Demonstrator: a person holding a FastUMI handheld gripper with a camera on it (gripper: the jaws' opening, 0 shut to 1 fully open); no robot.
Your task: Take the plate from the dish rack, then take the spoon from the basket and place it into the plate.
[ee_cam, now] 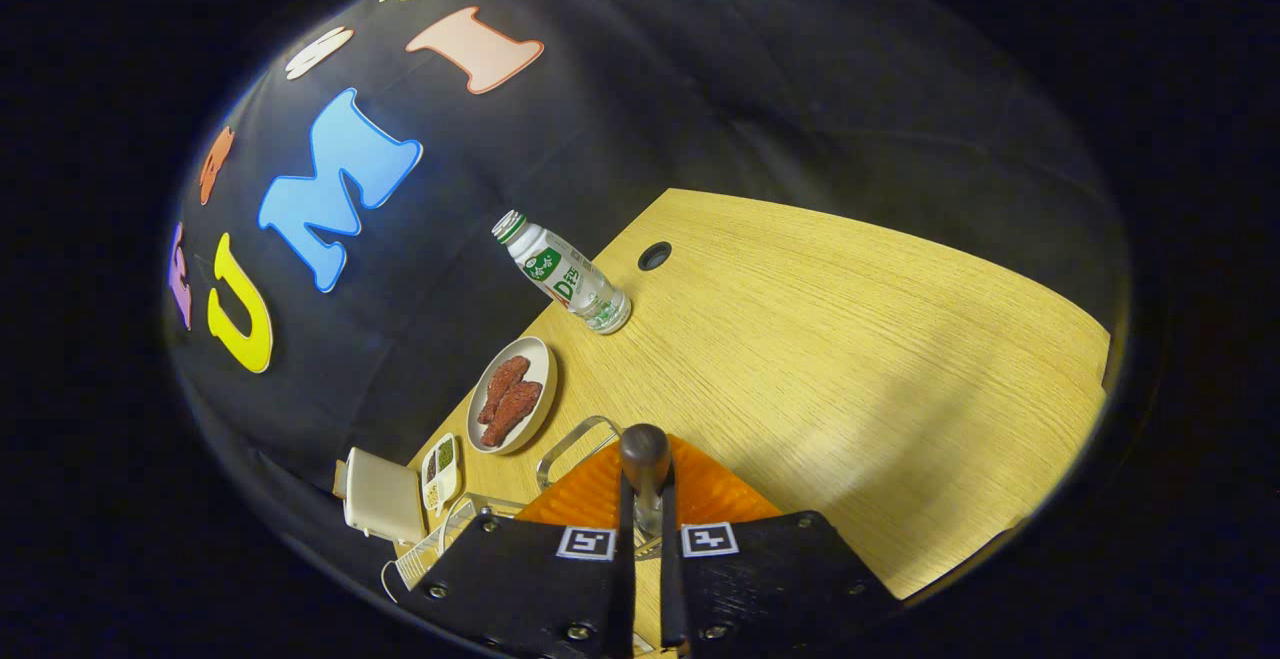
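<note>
Two fingers of the claw (645, 509) are clenched on the spoon (645, 459), its dark handle end rising between them over the orange plate (700, 489) on the table (850, 339). The placing step looks in hand; next calls for lowering and releasing, clear of the bottle (565, 274) at 11 o'clock

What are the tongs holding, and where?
The tongs pinch a spoon by its metal stem, just below the dark handle end, above the orange plate.
</note>
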